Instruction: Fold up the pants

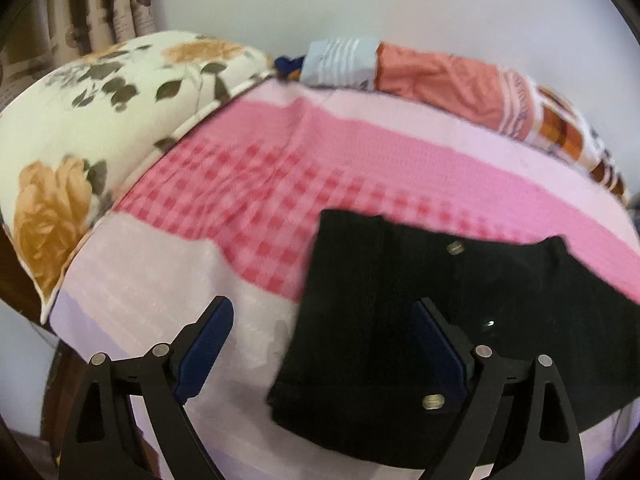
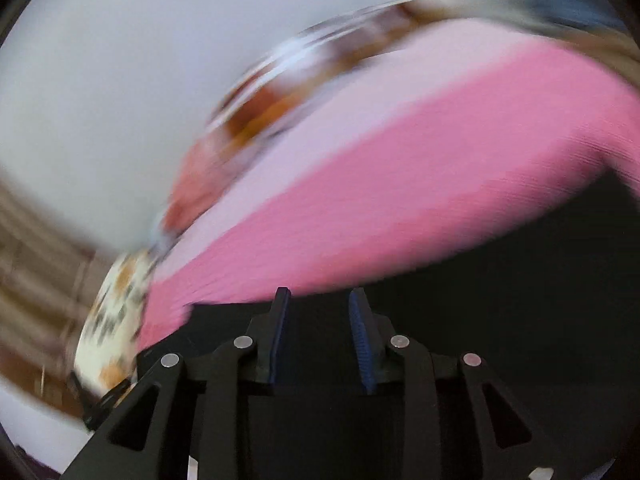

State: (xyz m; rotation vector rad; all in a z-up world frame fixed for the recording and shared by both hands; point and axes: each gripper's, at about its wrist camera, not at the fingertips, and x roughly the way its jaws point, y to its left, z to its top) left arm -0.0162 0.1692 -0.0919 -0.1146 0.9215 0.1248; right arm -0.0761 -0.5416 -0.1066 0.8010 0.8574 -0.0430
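Note:
Black pants (image 1: pixel 400 300) lie on the pink bed sheet (image 1: pixel 248 200), waist end with metal buttons toward me. My left gripper (image 1: pixel 324 328) is wide open above the pants' left edge, one finger over the sheet, the other over the black cloth. In the blurred right wrist view the pants (image 2: pixel 520 300) fill the lower right. My right gripper (image 2: pixel 322 312) hovers over them with its jaws partly open and nothing visibly between them.
A floral pillow (image 1: pixel 84 140) lies at the left of the bed. Folded orange and blue clothes (image 1: pixel 432 72) lie along the far edge by the white wall. Curtains (image 1: pixel 92 8) hang at the far left.

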